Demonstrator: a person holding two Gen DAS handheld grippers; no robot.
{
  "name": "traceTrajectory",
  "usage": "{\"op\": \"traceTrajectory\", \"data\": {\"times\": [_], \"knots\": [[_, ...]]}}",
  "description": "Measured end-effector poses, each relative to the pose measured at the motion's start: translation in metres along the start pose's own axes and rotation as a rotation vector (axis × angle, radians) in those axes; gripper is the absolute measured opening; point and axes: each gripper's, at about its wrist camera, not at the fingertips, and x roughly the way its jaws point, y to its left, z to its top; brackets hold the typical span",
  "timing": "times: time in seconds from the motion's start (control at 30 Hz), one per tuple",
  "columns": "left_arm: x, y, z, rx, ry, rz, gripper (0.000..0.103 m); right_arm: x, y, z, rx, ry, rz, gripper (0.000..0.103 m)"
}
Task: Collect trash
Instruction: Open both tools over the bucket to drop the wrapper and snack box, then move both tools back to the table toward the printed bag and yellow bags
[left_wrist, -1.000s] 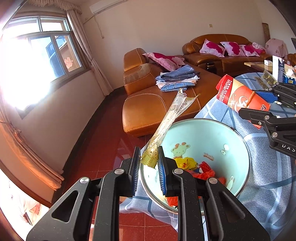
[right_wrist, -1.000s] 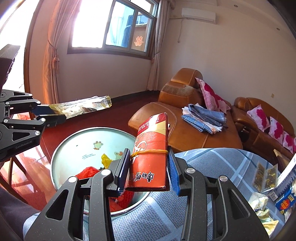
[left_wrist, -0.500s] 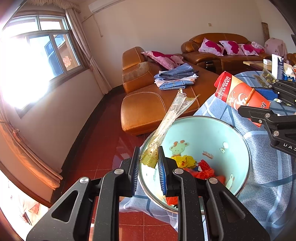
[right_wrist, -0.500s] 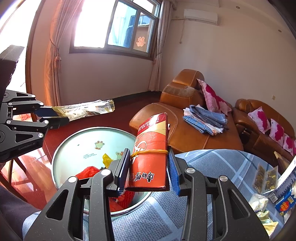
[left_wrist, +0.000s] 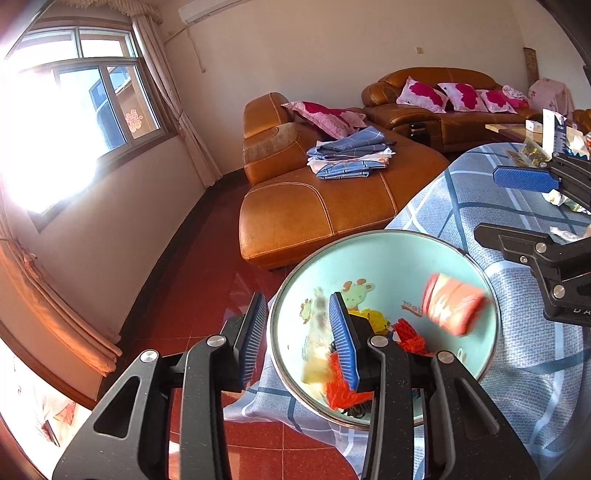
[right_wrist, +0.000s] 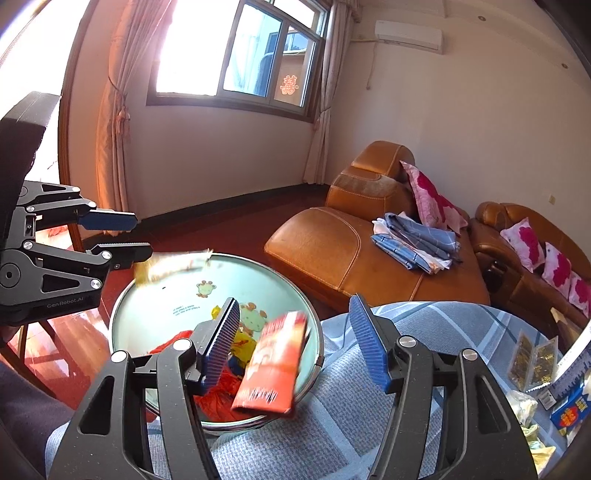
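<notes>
Red packet (right_wrist: 275, 363) and clear wrapper (right_wrist: 170, 266) drop into basin (right_wrist: 155, 295) below both opening, empty grippers; next, fetch table litter.

The basin (left_wrist: 391, 258) under both hand-held grippers looks enamelled: glossy pale blue inside, with a bright metal rim. The red packet (right_wrist: 275, 363) blurred over it between the right hand-held gripper's (right_wrist: 295, 341) opening jaws has a shiny printed film surface. The tablecloth (right_wrist: 332, 435) beneath is matt woven cloth, checked blue and grey. Each hand-held gripper has matt black speckled arms, ribbed blue pads (left_wrist: 343, 343) and shiny metal screws. Beyond them, the sofa (left_wrist: 317, 210) is smooth tan leather and the red floor (left_wrist: 207, 295) is polished.
</notes>
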Motion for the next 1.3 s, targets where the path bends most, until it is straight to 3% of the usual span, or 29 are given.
{"op": "traceTrajectory", "data": {"times": [0.2,1.07,1.3], "knots": [[-0.0013,-0.0018,0.0,0.003,-0.008,-0.008,0.047,-0.0025,-0.0027,-0.0003,0.021,-0.01,-0.013,0.064],[0.0017,-0.0019,-0.0007,0.004,-0.003,-0.017,0.048,-0.0041,-0.0047,-0.0022,0.034,-0.018,-0.039,0.066],[0.0003,-0.0052,0.0007,0.009,-0.002,-0.025,0.049,-0.0078,-0.0089,-0.0005,0.041,-0.023,-0.082,0.068]]}}
